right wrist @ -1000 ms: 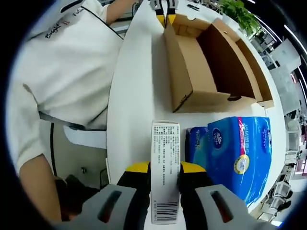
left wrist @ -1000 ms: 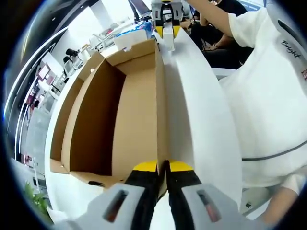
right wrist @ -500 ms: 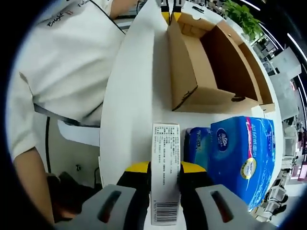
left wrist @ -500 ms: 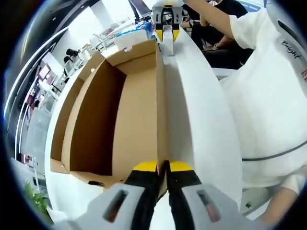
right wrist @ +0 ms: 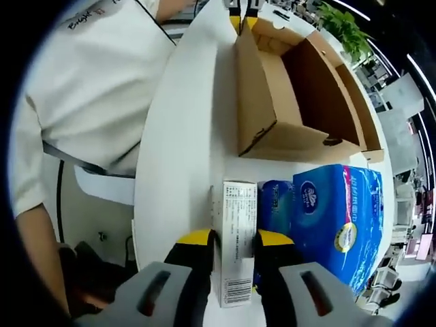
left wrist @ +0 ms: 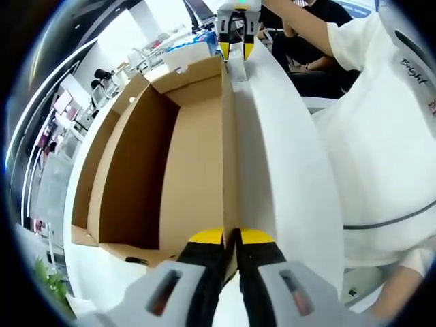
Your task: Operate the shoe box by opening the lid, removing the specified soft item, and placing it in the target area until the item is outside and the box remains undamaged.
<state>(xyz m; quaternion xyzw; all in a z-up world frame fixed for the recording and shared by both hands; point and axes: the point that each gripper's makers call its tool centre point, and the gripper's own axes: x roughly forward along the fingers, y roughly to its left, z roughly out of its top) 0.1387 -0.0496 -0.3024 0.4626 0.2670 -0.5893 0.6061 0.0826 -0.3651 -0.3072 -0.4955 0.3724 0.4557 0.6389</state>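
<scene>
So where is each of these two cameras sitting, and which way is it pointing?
Left gripper view: rides the left gripper, clamped on the cardboard box wall, looking along the table; person's white shirt at right.
Right gripper view: rides the right gripper, holding a small white carton, facing back; blue tissue packs beside.
Shared: box, table, shirt, and each sees the other gripper far off.

an open-plan office or lab floor: a long white counter (left wrist: 286, 170) runs ahead of the fingers, with more white desks (left wrist: 146, 58) crowded with equipment beyond it, a seated person (left wrist: 320, 41) at the far end, a potted green plant (right wrist: 340, 20) and strip ceiling lights overhead.
</scene>
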